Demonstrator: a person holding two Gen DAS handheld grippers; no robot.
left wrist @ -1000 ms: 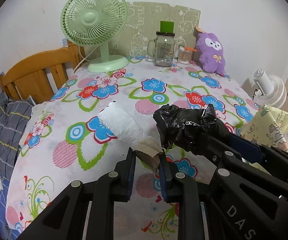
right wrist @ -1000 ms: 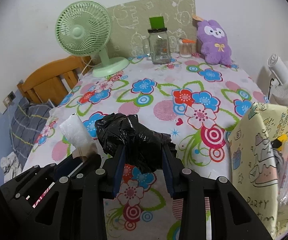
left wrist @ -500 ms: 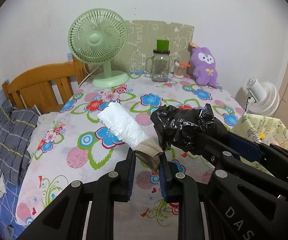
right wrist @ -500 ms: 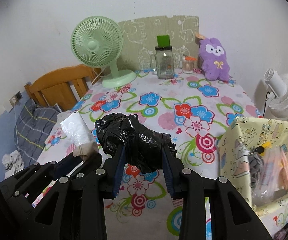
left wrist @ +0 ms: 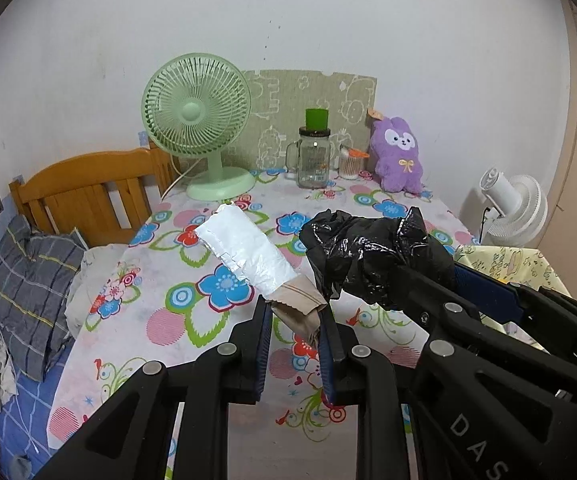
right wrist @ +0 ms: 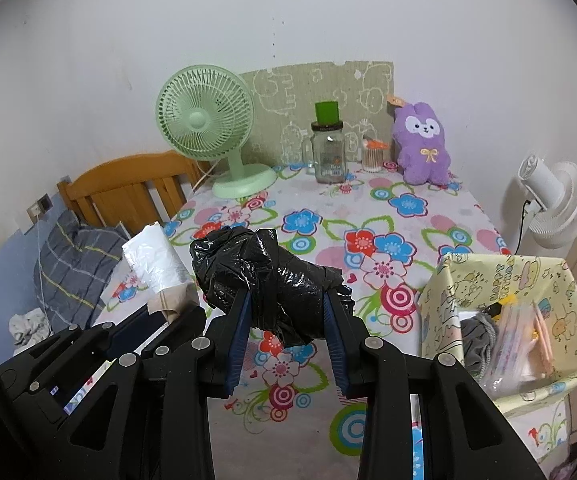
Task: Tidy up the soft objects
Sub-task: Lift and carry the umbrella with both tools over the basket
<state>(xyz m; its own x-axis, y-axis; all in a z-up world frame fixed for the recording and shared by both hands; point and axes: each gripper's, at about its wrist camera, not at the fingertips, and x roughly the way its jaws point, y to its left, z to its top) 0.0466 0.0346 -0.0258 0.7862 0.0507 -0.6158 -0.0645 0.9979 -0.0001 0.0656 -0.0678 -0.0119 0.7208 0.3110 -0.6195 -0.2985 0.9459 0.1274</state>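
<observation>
My left gripper [left wrist: 295,318] is shut on the brown core end of a white plastic bag roll [left wrist: 244,250] and holds it in the air above the floral table [left wrist: 136,320]. My right gripper [right wrist: 285,312] is shut on a crumpled black plastic bag [right wrist: 264,276], also held above the table. The black bag [left wrist: 368,256] and the right gripper show at the right of the left wrist view. The white roll [right wrist: 156,260] shows left of the black bag in the right wrist view.
A yellow patterned box [right wrist: 516,312] with soft items inside stands at the table's right front. At the back are a green fan [right wrist: 208,128], a glass jar [right wrist: 328,152], and a purple plush [right wrist: 422,144]. A wooden chair [left wrist: 88,196] stands left, a white fan [right wrist: 556,204] right.
Both grippers have pulled back and risen from the table, carrying the roll and the black bag. More of the yellow box has come into view.
</observation>
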